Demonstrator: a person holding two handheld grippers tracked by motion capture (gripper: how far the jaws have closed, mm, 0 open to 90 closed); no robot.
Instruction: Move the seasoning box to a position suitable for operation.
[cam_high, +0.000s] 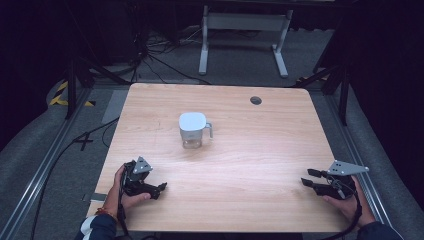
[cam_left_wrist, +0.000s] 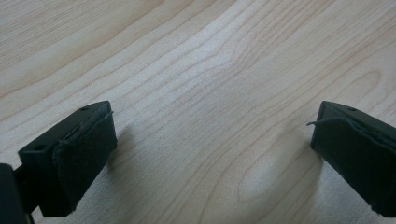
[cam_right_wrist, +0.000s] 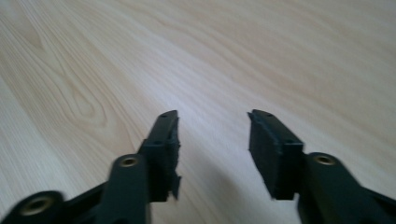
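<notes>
The jaws of the left gripper (cam_high: 161, 189) stand wide apart with nothing between them: in the left gripper view the two black pads sit at the far edges, one pad (cam_left_wrist: 77, 158) low at the left and the other at the right, with bare wood grain of the table (cam_left_wrist: 201, 84) in the gap. In the high view this gripper lies low over the near left part of the table (cam_high: 250, 200), held in the person's left hand (cam_high: 125, 192), its grey three-cornered plate on top and its jaws aimed toward the right. Up the table from it, about midway across and toward the far side, stands a small clear pitcher (cam_high: 193, 131) with a white lid and a handle on its right; it is well apart from both grippers, farther up the table than either, and it is upright. Beyond it, near the far right corner, a dark round hole (cam_high: 256, 100) sits in the tabletop. At the near right, the right gripper (cam_high: 310, 177) is held in the person's right hand (cam_high: 350, 200) with its jaws pointed left, toward the middle of the table. Its jaws are also parted, less widely; the right gripper view shows both fingers (cam_right_wrist: 163, 140) rising over bare wood with an empty gap between them.
</notes>
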